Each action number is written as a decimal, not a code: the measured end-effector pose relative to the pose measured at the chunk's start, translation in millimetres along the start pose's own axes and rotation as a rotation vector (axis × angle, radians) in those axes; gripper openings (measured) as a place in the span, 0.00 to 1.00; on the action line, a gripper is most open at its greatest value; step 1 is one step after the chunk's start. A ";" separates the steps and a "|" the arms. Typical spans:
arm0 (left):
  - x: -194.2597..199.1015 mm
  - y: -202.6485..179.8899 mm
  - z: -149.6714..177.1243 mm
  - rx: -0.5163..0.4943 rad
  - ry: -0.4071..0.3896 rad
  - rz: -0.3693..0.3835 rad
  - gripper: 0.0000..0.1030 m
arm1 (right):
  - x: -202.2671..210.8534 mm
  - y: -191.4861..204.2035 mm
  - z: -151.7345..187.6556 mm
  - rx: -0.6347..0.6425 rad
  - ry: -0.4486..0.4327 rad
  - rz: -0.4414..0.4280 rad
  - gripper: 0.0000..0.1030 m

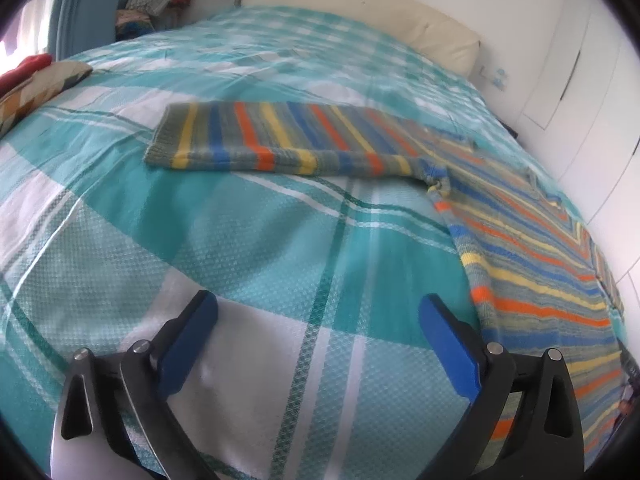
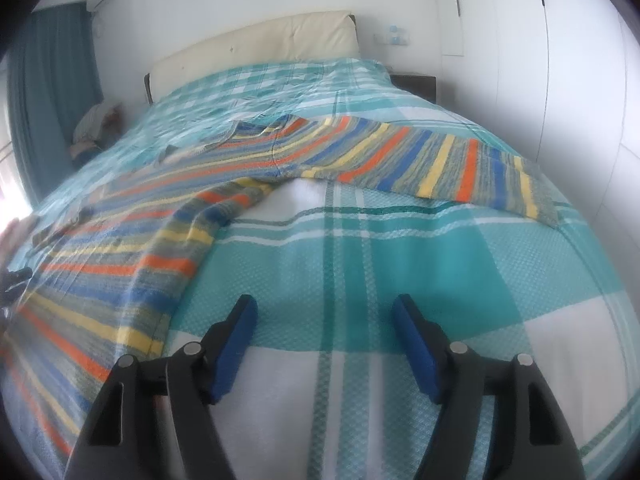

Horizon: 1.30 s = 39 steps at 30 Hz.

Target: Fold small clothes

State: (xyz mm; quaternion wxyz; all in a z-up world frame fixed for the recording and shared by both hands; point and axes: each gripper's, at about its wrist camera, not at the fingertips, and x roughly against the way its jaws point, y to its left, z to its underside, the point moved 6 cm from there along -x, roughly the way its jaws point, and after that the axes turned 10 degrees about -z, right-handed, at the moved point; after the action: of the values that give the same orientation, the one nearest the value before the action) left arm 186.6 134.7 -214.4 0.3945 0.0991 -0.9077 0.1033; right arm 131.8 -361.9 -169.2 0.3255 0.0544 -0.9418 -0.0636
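Two claws: our left gripper (image 1: pixel 318 312) and right gripper (image 2: pixel 324 316) gape wide, holding nothing.
Sweater: striped sweater (image 1: pixel 520 232) flat on our bedspread (image 1: pixel 240 220).

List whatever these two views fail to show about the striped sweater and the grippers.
- Striped knit sweater: its hem runs off the left wrist view's bottom-right edge, and off the right wrist view's left edge.
- Its neckline: blurred in both views, details unreadable.
- Pile of clothes beside the bed: too small and soft to identify.
- Left gripper and right gripper: open; the holding hands lie outside both views.
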 end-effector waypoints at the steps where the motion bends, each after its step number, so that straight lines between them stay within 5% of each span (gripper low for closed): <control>1: -0.7 -1.1 0.3 -0.009 0.002 -0.009 0.98 | -1.5 0.7 0.1 0.006 0.004 0.006 0.70; 39: -0.8 -1.2 -0.4 -0.015 0.002 -0.026 0.99 | -2.6 -2.1 -0.1 0.002 0.003 -0.008 0.74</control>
State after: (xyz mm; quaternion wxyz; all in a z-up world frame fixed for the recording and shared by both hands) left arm 187.7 133.7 -214.6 0.3975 0.1079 -0.9066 0.0916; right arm 134.1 -363.6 -171.0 0.3268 0.0587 -0.9411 -0.0642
